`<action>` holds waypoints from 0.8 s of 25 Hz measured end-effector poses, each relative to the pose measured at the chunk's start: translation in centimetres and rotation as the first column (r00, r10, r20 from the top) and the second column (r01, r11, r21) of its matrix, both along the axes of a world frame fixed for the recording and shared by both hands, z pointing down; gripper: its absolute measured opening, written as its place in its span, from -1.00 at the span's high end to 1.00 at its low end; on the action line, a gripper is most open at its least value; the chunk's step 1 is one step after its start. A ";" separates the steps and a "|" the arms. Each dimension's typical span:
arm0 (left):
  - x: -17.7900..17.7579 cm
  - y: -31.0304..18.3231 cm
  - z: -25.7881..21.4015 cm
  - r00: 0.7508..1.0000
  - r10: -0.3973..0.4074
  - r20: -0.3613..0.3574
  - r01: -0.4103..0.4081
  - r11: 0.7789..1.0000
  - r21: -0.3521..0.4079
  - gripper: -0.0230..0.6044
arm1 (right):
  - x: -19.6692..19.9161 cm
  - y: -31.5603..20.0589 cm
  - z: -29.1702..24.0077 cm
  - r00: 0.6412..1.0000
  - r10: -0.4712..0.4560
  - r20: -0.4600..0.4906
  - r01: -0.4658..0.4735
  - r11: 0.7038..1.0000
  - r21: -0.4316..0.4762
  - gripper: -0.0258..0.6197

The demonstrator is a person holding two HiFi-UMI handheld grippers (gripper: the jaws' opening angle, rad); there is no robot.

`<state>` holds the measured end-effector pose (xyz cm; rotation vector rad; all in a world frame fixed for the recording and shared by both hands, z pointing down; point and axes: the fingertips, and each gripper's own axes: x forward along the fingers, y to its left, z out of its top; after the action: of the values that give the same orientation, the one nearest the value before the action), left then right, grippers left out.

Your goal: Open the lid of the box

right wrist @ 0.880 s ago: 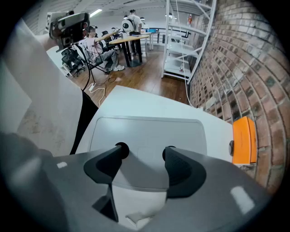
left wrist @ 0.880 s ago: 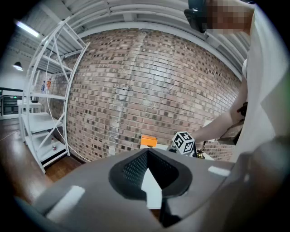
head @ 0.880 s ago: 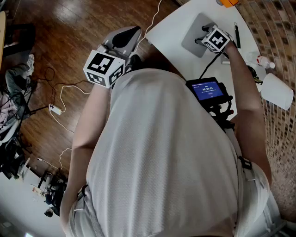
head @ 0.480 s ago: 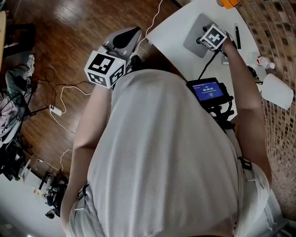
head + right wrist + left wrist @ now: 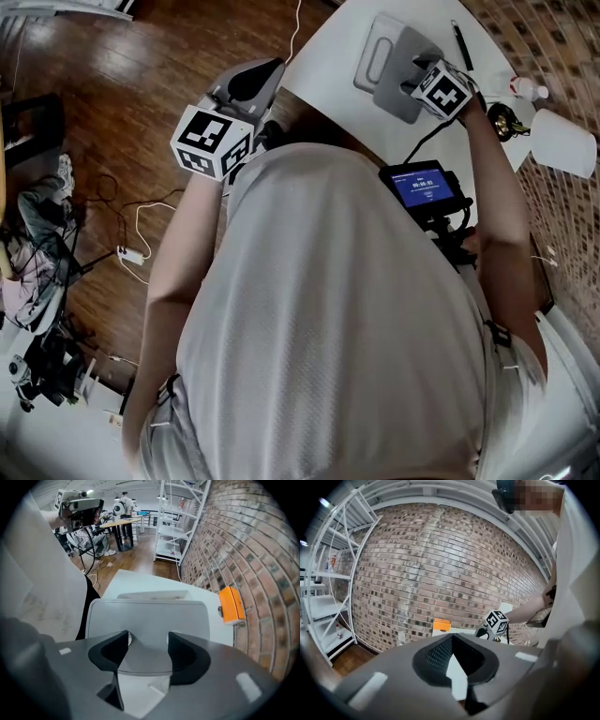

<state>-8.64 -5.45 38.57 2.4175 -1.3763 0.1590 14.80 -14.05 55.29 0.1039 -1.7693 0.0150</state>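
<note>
A flat grey box [image 5: 386, 58] with a closed lid [image 5: 147, 616] lies on the white table [image 5: 323, 66]. In the head view my right gripper [image 5: 415, 82] sits at the box's near right edge. In the right gripper view my right gripper [image 5: 149, 641] is open, and its two dark jaws straddle the rounded front lip of the lid without pressing on it. My left gripper [image 5: 251, 77] is held up beside the person's left shoulder, away from the box. Seen in its own view, my left gripper [image 5: 451, 639] has its jaw tips together with nothing between them.
An orange block [image 5: 231, 604] lies on the table near the brick wall. A pen [image 5: 461, 45], a small bottle [image 5: 530, 89] and a white cone-shaped thing [image 5: 562, 141] lie right of the box. A small screen [image 5: 422, 185] hangs at the person's chest. Cables trail over the wooden floor [image 5: 122, 216].
The head view has shifted, so more of the box and table shows. My right gripper stays at the box's near edge. The left gripper has not moved.
</note>
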 end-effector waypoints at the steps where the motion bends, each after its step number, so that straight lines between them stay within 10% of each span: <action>1: 0.0 -0.2 0.1 1.000 0.011 0.000 -0.011 1.000 -0.003 0.93 | 1.2 0.7 0.0 1.000 0.031 0.002 -0.031 1.000 -0.005 0.08; 6: 1.8 -1.2 0.4 0.996 0.086 -0.002 -0.086 0.996 -0.011 0.93 | 6.9 5.0 3.2 0.988 0.148 -0.042 -0.151 0.985 -0.087 0.08; 20: 3.5 -0.7 0.9 0.992 0.121 0.037 -0.120 0.992 -0.029 0.93 | 8.0 7.4 10.9 0.991 0.023 -0.130 -0.033 0.997 -0.074 0.07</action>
<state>-5.15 -6.17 39.47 2.4887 -1.2365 0.2545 22.81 -6.65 66.20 0.0727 -1.6355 0.0943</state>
